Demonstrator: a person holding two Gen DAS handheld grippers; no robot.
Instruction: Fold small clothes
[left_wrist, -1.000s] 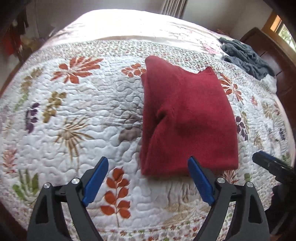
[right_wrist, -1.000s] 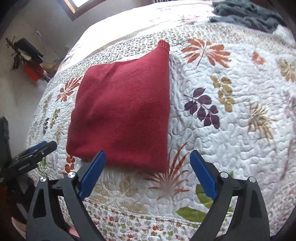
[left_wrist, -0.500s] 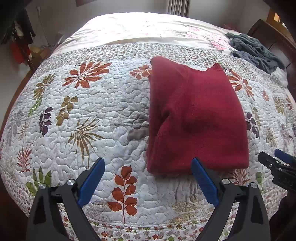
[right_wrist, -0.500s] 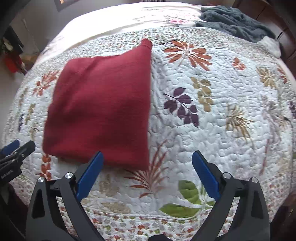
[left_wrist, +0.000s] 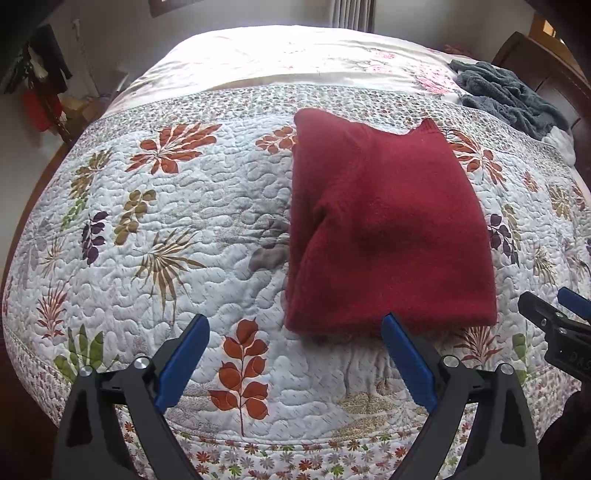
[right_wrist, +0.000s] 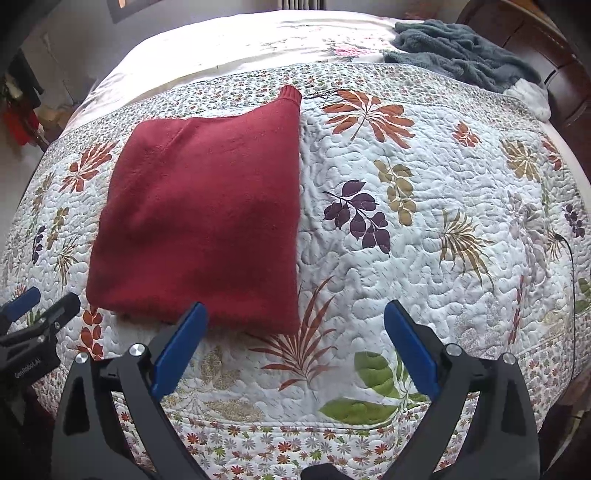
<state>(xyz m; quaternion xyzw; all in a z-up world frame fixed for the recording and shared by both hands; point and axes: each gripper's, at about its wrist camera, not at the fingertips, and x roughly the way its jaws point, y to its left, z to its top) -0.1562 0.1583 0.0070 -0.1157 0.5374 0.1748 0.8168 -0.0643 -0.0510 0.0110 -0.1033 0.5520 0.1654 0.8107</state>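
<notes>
Red knitted wool, a small sweater (left_wrist: 388, 229) already folded into a thick rectangle, lies flat on the white quilted bedspread with leaf prints (left_wrist: 177, 229), near the bed's front edge, one ribbed cuff or collar end poking out at its far corner. Well beyond it, by the dark wooden headboard, sits a crumpled grey-blue fleece garment (right_wrist: 461, 55).

Both tools hang above the quilt just short of the sweater's near edge. The left gripper (left_wrist: 295, 354) has its blue-padded jaws spread wide with nothing between them; the right gripper (right_wrist: 295, 343) is likewise wide apart and empty, its left pad over the sweater's near right corner.

Judging by the tidy shape, the fold looks finished or one halving away. If another fold is wanted, each gripper should bite a near corner through all layers, taking enough thickness that the inner layer does not slide, then lift both corners together and level, carrying them to the far edge so the sides stay aligned.
</notes>
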